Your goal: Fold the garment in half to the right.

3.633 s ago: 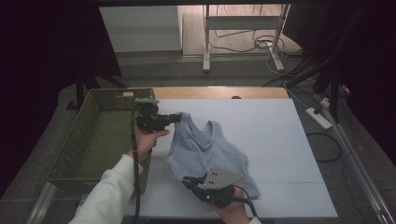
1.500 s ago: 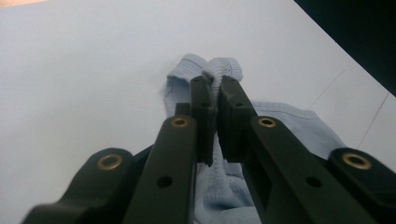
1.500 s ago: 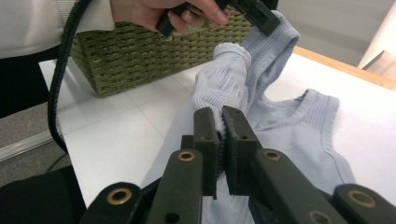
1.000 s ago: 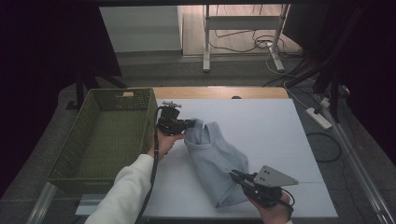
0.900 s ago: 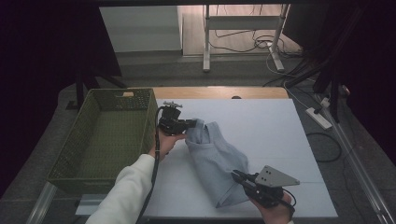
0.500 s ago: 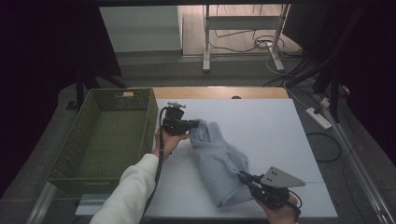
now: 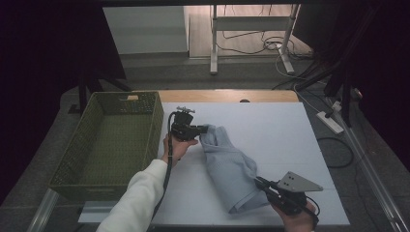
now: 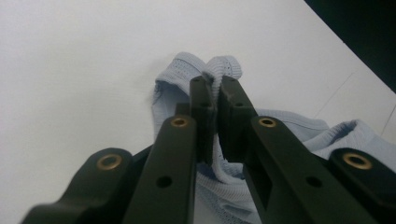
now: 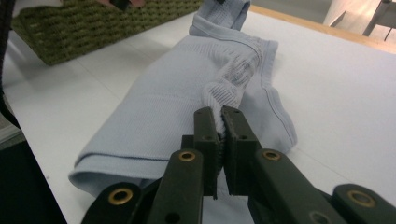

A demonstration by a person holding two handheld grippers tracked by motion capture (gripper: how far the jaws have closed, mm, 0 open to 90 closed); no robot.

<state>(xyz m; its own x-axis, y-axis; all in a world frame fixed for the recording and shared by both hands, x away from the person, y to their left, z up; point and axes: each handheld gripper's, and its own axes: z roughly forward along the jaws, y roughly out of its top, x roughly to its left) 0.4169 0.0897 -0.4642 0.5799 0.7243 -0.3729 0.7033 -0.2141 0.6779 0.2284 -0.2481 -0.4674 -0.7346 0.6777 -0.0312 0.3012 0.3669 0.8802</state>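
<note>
Both the left gripper (image 7: 205,129) and right gripper (image 7: 258,182) pinch the pale blue garment (image 7: 231,166); its folded underside stays hidden

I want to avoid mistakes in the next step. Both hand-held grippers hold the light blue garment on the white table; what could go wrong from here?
1. The left hand-held gripper pinches only a thin ribbed edge of the garment, so the edge may slip out under a pull.
2. The right hand-held gripper also grips a small bunch of cloth; uneven pulling could undo the fold.
3. The garment's near end lies close to the front edge of the table and might slide over it.
</note>
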